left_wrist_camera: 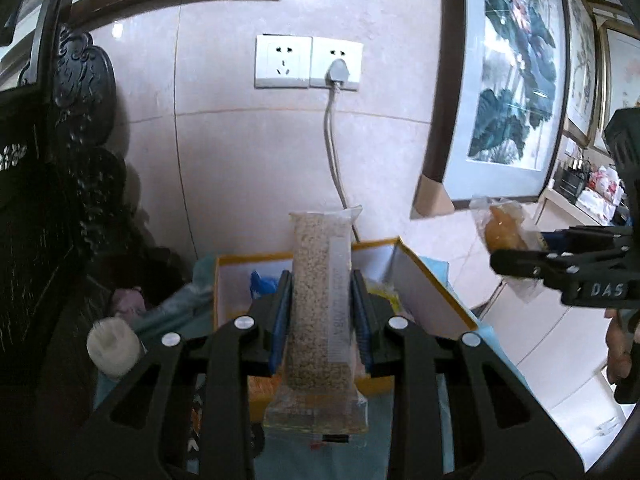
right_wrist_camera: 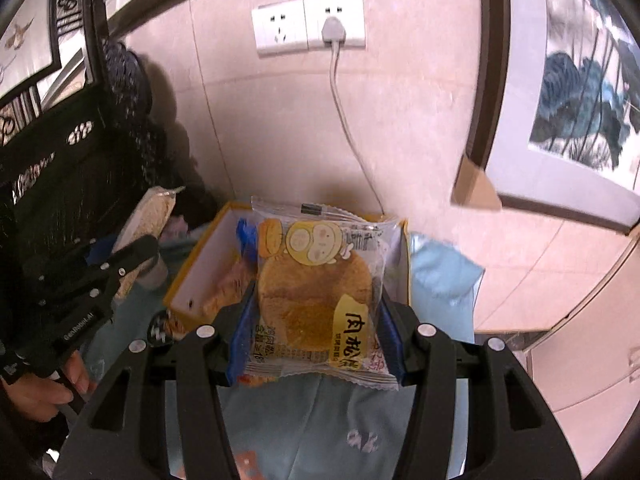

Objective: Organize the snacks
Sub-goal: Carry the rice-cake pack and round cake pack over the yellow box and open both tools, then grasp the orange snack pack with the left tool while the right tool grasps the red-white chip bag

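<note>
A long clear-wrapped sesame bar (left_wrist_camera: 320, 300) stands upright between the blue pads of my left gripper (left_wrist_camera: 320, 300), which is shut on it above the open yellow box (left_wrist_camera: 430, 292). My right gripper (right_wrist_camera: 316, 300) is shut on a clear packet holding a round golden cake (right_wrist_camera: 316, 292) with a yellow cartoon face. It hangs over the same yellow box (right_wrist_camera: 196, 276), which holds a blue wrapper (right_wrist_camera: 245, 236) and other snacks. The left wrist view catches the right gripper (left_wrist_camera: 516, 246) with its cake packet (left_wrist_camera: 500, 228) at the right edge. In the right wrist view the left gripper (right_wrist_camera: 132, 248) and sesame bar (right_wrist_camera: 150, 216) are at the left.
The box sits on a light blue cloth (right_wrist_camera: 440, 276) over a table against a tiled wall with two sockets (left_wrist_camera: 308, 62) and a plugged grey cable (left_wrist_camera: 332, 148). Dark carved furniture (left_wrist_camera: 72, 128) stands left, a framed painting (left_wrist_camera: 516, 80) leans right. A white cylinder (left_wrist_camera: 114, 344) lies left of the box.
</note>
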The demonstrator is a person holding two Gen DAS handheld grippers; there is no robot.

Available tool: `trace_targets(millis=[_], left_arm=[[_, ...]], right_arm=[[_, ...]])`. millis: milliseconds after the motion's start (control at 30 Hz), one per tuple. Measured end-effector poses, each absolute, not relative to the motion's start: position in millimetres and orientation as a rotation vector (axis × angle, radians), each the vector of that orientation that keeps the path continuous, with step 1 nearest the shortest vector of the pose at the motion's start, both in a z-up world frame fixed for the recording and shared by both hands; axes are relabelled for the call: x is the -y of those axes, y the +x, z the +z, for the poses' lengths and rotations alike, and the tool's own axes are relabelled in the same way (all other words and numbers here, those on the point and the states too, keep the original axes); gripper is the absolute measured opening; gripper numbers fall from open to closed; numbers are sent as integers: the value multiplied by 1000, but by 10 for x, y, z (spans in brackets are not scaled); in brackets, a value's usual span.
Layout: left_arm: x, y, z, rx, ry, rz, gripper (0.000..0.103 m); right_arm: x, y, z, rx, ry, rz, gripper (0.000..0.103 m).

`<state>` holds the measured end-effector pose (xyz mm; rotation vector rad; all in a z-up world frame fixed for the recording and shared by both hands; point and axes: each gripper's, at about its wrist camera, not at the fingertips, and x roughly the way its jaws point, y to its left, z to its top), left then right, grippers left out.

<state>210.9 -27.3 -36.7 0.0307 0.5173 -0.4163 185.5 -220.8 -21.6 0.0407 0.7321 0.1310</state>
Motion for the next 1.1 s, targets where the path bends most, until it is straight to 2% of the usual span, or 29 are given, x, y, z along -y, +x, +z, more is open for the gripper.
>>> trace_targets(millis=[167,233,267,300,333,367,600,800,900,1100], left_arm=[[346,2415,-270,-530,61,-401,29],[380,2546,-240,-536,72,-375,34],[393,2643,-235,-549,64,-357,65],[403,2717,-246,-566,58,-341,101],[406,2826,-281,-598,61,-304,101],[393,2884,-313,-615,67,-278,101],[-243,2669,-674,-610,-11,-127,101],[-948,2178,-1565,-733,-153,63,101],[-1008,2031,-1943,-820,-121,71,101],[-914,2003,-2156,-842,-26,37,101]], right_arm=[[2177,2191,-42,-726,29,128,54],[2147,2350,-11,-744,33,136,54],[2130,2461,-17,-757,41,149,55],[2114,2586,-44,-774,43,149,69],[2100,2678,-78,-791,33,127,76],[2099,2776,-131,-812,6,80,78],[2161,2531,-576,-832,-12,39,81],[1995,1957,-1150,-860,48,97,84],[1784,1747,-1434,-908,50,148,84],[1455,1620,-1900,-1018,15,208,84]])
